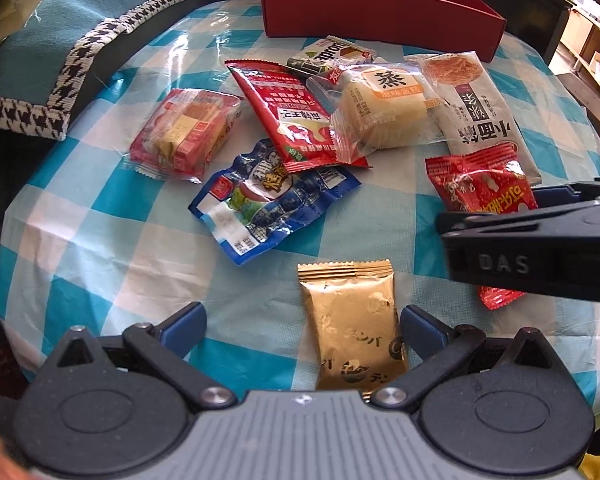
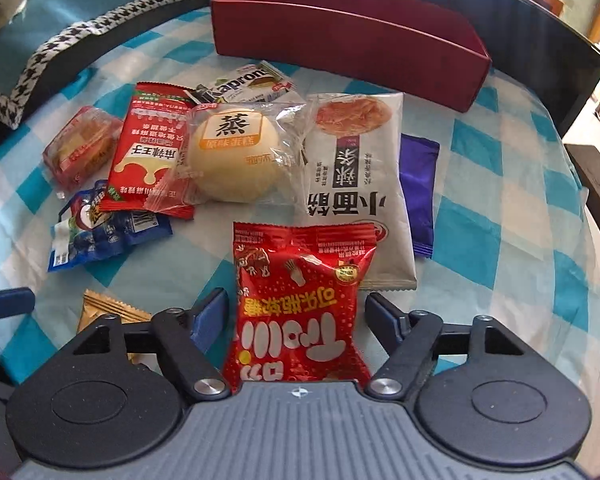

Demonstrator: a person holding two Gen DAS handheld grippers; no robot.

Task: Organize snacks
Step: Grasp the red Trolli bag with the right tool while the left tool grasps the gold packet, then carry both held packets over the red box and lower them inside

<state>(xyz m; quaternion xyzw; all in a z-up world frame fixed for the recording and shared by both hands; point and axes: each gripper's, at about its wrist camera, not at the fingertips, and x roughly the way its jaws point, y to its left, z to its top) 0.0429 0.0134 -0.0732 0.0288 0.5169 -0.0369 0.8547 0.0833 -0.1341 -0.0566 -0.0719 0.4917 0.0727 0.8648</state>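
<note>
Several snack packets lie on a blue-and-white checked table. A red box stands at the far edge; it also shows in the right wrist view. My left gripper is open, and a gold packet lies between its fingers, close to the right one. My right gripper is open around a red candy bag, with gaps on both sides. That bag and the right gripper's body show at the right of the left wrist view.
A steamed cake pack, a white noodle snack bag, a long red packet, a blue packet, a purple packet, a wafer pack and a red biscuit pack lie between the grippers and the box. A houndstooth cushion is at left.
</note>
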